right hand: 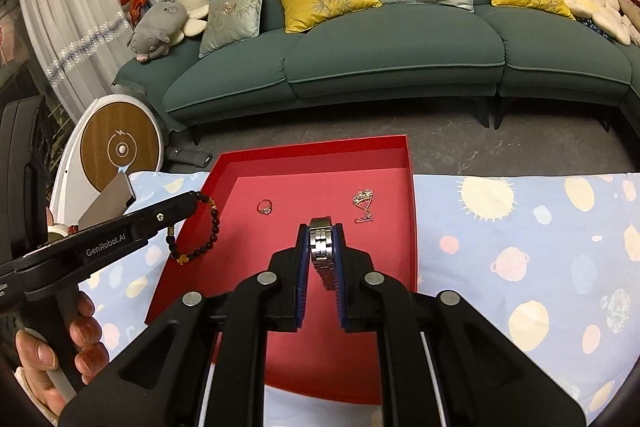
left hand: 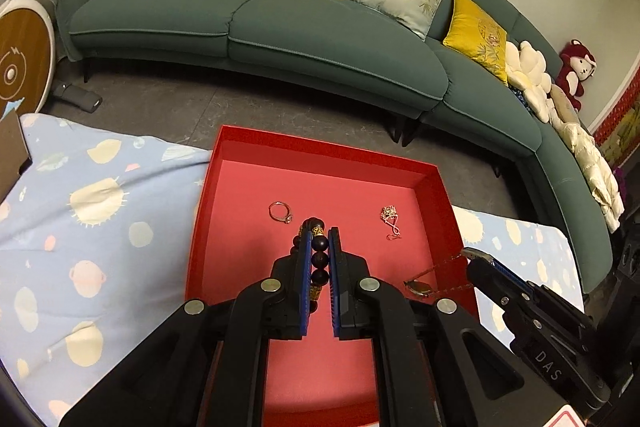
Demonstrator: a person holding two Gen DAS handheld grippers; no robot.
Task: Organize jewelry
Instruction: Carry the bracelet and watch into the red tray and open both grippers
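The left gripper is clamped on the bead bracelet, the right gripper on the metal watch; both hang over the red tray. Lower each low before parting the jaws, releasing short of the ring and pendant, 2 pieces lying just beyond the tips.

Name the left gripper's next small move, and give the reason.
Probably lower and open. The left gripper is shut on the bead bracelet above the red tray, where the ring and pendant already lie.

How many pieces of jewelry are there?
4: gold ring and pink-gold pendant lying in the red tray; dark bead bracelet in left gripper; steel watch in right gripper.
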